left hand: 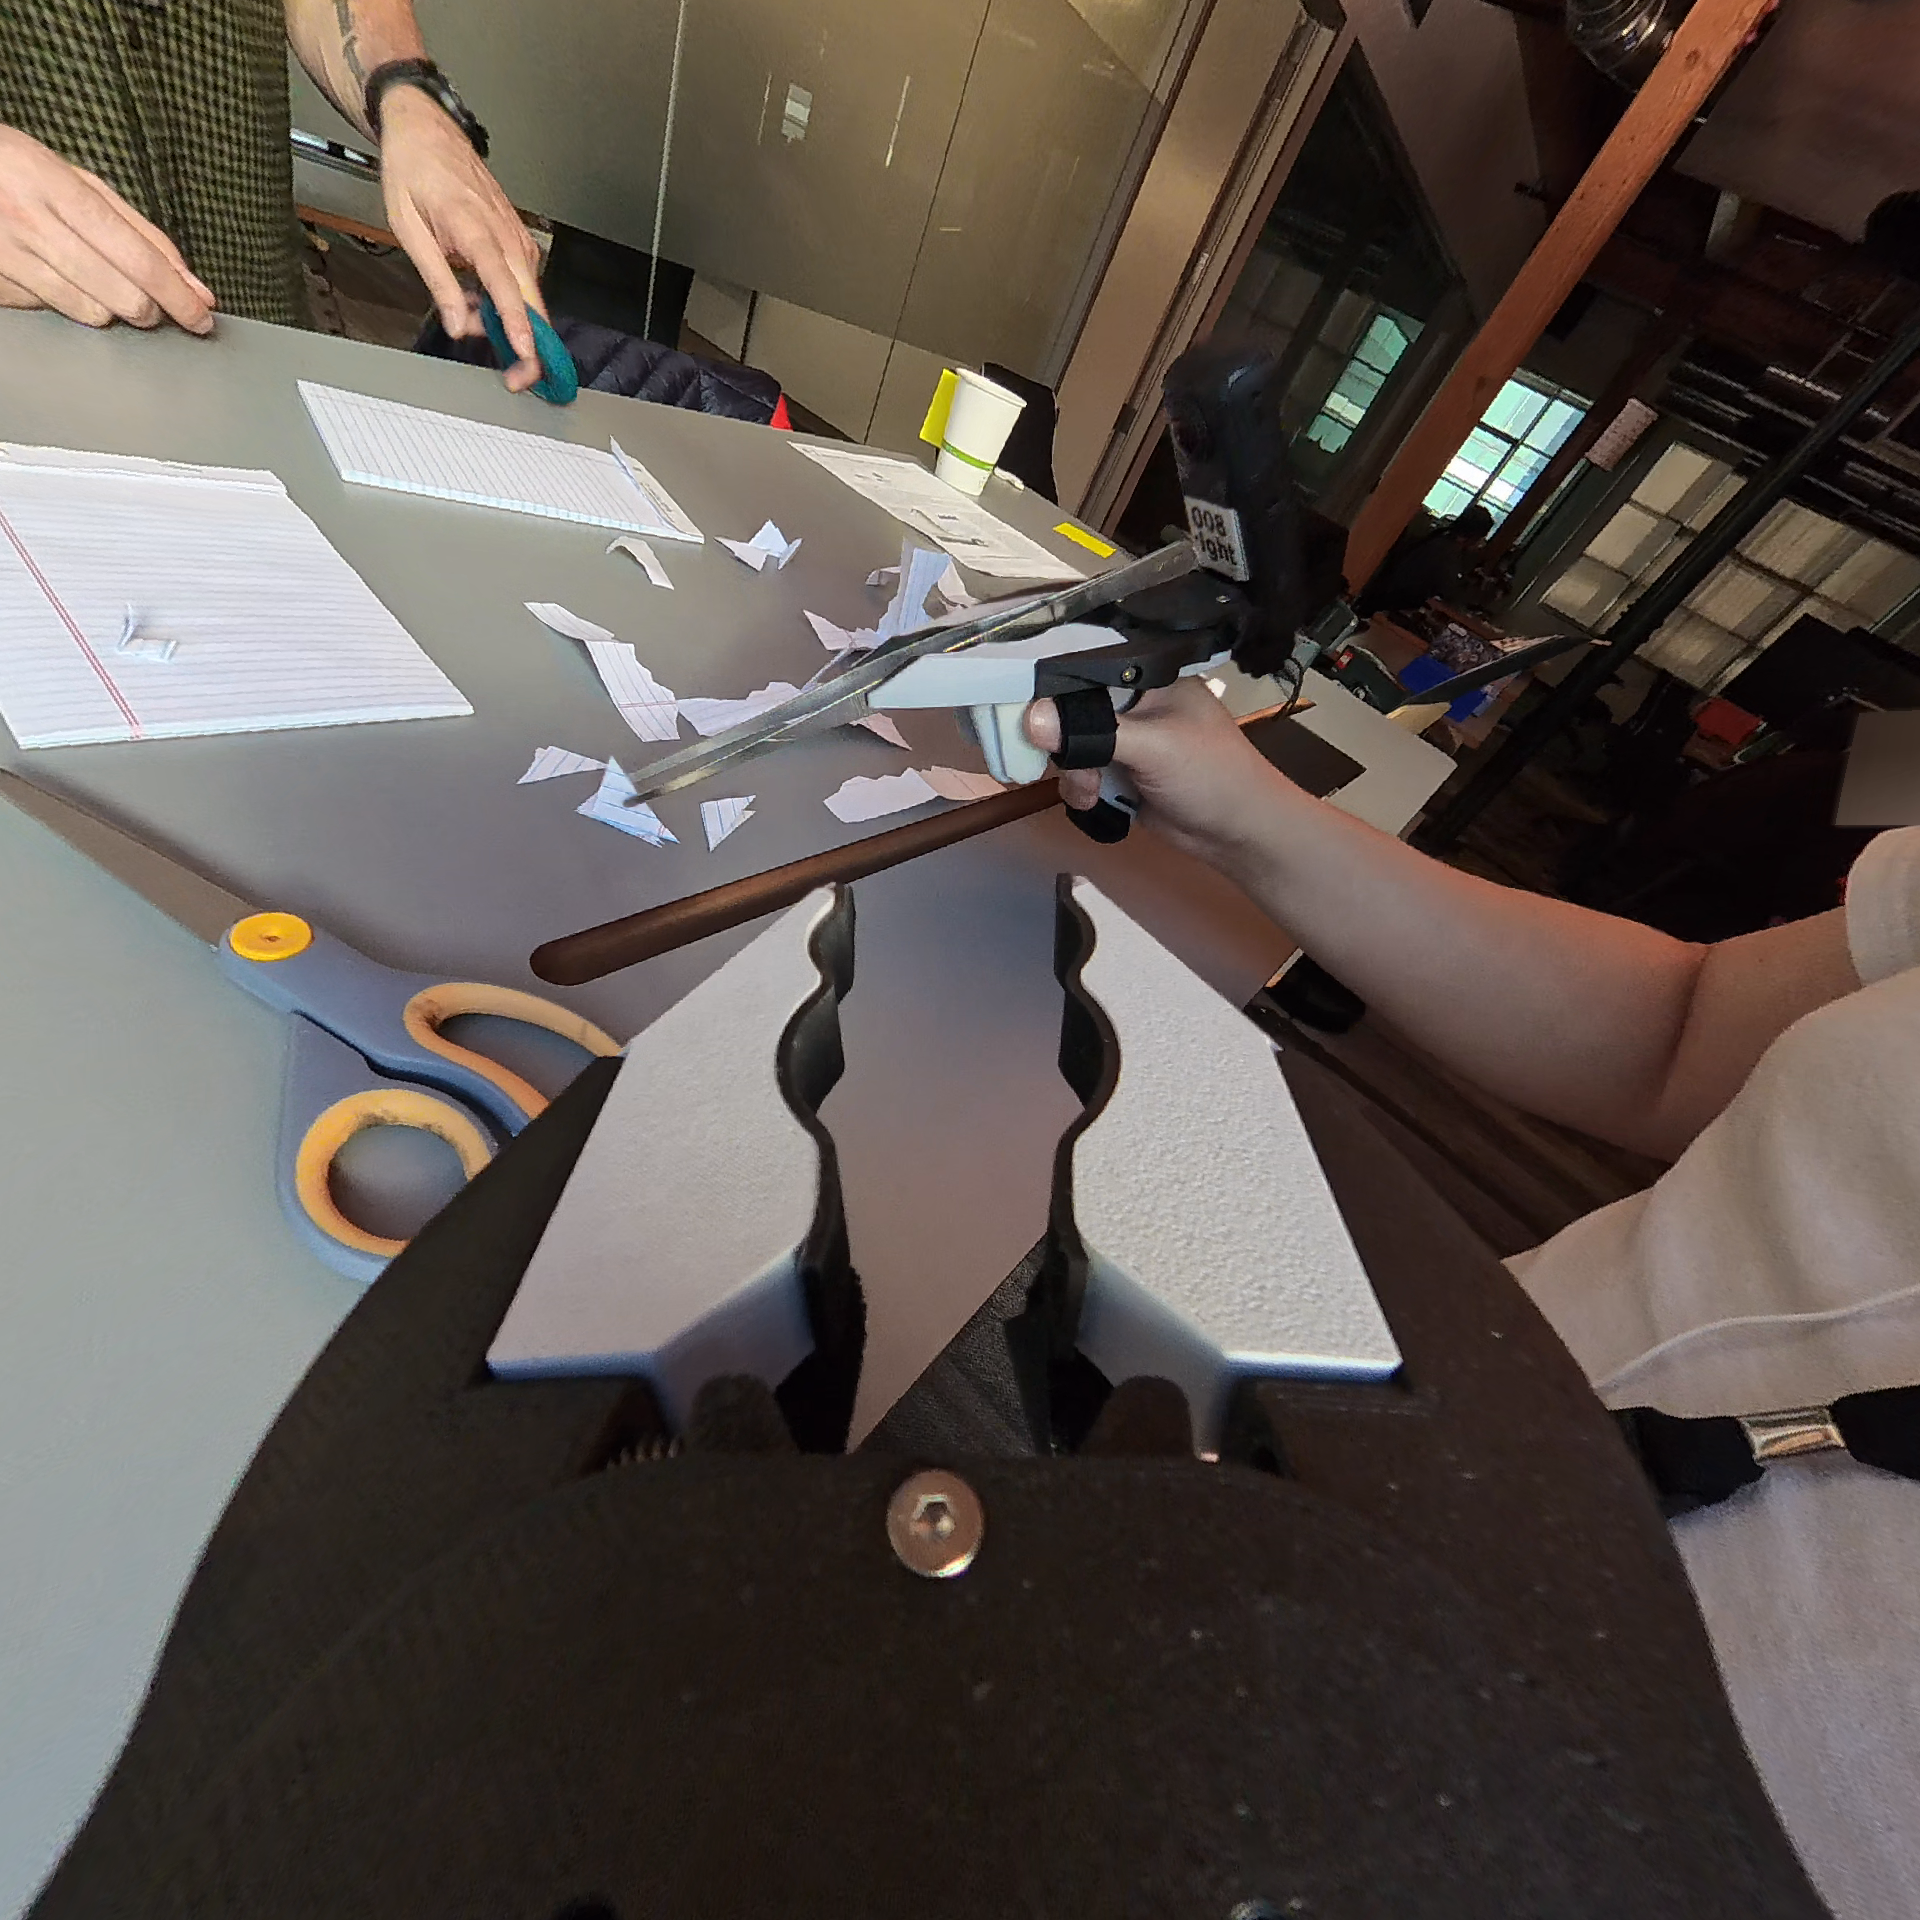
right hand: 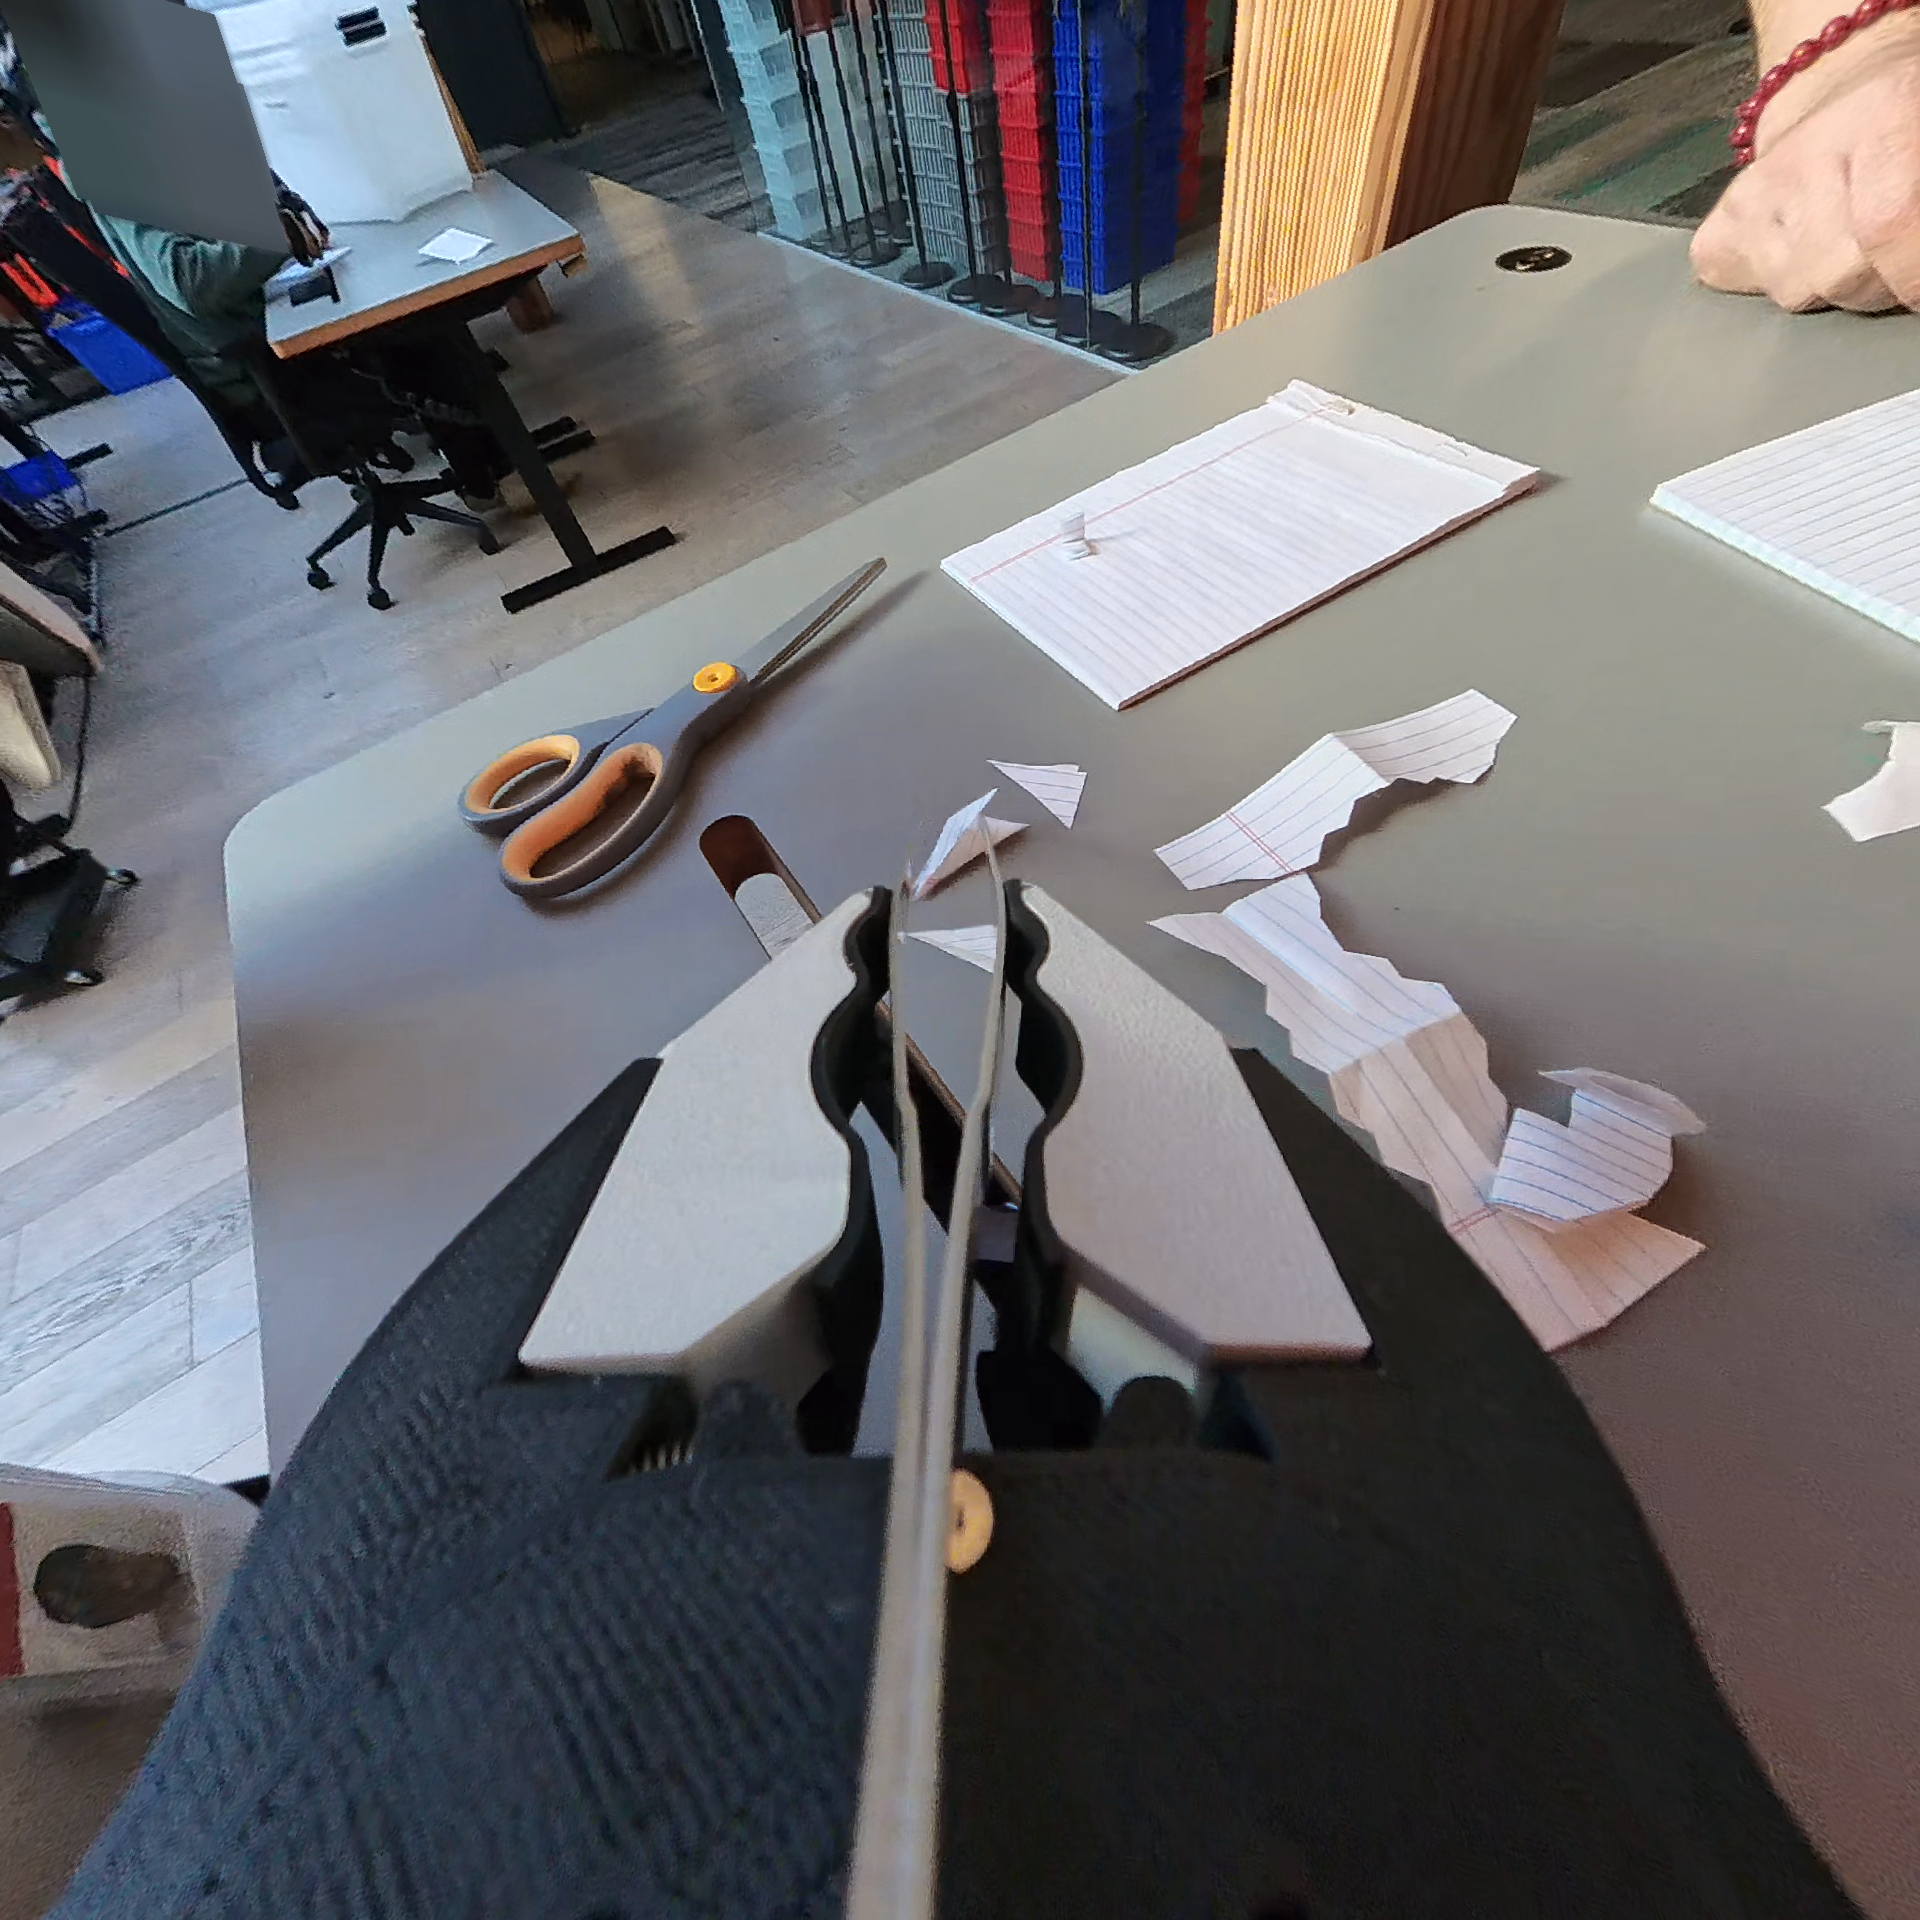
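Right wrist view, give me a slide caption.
Right gripper holds long metal tweezers pointed at a lined paper scrap near scissors.

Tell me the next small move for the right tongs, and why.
Probably squeeze a little more. The right tongs are shut on the long metal tweezers, whose tips straddle a small folded scrap of lined white paper on the grey table but still look apart. The left tongs hang open, holding nothing, beside the grey-and-orange scissors.

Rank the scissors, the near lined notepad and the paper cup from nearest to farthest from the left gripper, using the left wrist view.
1. Scissors: just left of the left gripper, handles beside its finger.
2. Lined notepad: farther off, on the left.
3. Paper cup: farthest, at the table's far edge, ahead.
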Available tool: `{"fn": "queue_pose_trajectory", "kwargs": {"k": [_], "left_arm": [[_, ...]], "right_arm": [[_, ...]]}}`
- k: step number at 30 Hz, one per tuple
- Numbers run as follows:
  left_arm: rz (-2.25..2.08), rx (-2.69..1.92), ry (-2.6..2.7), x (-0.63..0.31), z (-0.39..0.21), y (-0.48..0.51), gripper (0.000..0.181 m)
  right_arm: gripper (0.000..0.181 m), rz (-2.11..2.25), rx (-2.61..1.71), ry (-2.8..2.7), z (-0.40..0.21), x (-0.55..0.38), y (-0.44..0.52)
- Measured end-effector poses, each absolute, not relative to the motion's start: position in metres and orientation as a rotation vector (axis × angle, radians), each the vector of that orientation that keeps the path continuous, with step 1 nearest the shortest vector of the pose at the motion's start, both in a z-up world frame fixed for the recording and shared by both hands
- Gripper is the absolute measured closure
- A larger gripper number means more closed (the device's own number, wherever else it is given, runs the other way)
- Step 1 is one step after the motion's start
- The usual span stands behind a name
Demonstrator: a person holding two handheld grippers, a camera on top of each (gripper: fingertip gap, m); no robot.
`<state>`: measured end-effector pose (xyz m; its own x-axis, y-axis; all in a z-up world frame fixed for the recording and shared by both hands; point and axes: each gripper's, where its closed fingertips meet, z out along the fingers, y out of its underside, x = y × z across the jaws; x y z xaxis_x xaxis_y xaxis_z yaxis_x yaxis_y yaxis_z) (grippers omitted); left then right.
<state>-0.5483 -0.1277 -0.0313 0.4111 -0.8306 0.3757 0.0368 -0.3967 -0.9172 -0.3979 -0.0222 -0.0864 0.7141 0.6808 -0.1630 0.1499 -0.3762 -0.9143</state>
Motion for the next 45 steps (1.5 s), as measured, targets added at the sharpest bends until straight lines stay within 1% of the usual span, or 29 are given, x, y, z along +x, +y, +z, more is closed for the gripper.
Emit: {"fn": "queue_pose_trajectory", "kwargs": {"k": [6, 11, 16, 19, 22, 26, 31, 33, 36, 40, 43, 45], "left_arm": [[-1.120, -1.713, 0.679, -0.555, -0.032, -0.125, 0.145], [-1.098, -1.702, 0.646, -0.564, -0.031, -0.122, 0.145], [-1.107, -1.703, 0.632, -0.566, -0.032, -0.119, 0.145], [-1.104, -1.710, 0.639, -0.565, -0.034, -0.118, 0.145], [-1.124, -1.710, 0.644, -0.561, -0.033, -0.119, 0.145], [-1.111, -1.702, 0.661, -0.557, -0.030, -0.125, 0.145], [-1.099, -1.712, 0.643, -0.564, -0.031, -0.132, 0.145], [-1.092, -1.714, 0.630, -0.568, -0.032, -0.132, 0.145], [-1.088, -1.718, 0.615, -0.573, -0.032, -0.132, 0.145], [-1.090, -1.720, 0.615, -0.574, -0.033, -0.130, 0.145], [-1.093, -1.719, 0.623, -0.573, -0.033, -0.129, 0.145], [-1.091, -1.718, 0.624, -0.573, -0.035, -0.128, 0.145]], "right_arm": [[0.168, 0.657, -1.903, -0.667, -0.091, -0.404, -0.021], [0.171, 0.757, -1.840, -0.623, -0.074, -0.406, -0.025], [0.172, 0.738, -1.825, -0.641, -0.065, -0.402, -0.021], [0.171, 0.710, -1.793, -0.661, -0.044, -0.403, 0.003], [0.171, 0.680, -1.807, -0.676, -0.031, -0.412, 0.051], [0.170, 0.700, -1.898, -0.660, -0.048, -0.433, 0.106], [0.170, 0.693, -1.954, -0.637, -0.069, -0.447, 0.128], [0.169, 0.702, -1.963, -0.630, -0.074, -0.448, 0.130], [0.162, 0.704, -1.969, -0.616, -0.078, -0.447, 0.133], [0.163, 0.650, -1.864, -0.616, -0.056, -0.435, 0.124], [0.163, 0.607, -1.794, -0.662, -0.033, -0.423, 0.093], [0.163, 0.569, -1.780, -0.689, -0.031, -0.413, 0.073]]}}
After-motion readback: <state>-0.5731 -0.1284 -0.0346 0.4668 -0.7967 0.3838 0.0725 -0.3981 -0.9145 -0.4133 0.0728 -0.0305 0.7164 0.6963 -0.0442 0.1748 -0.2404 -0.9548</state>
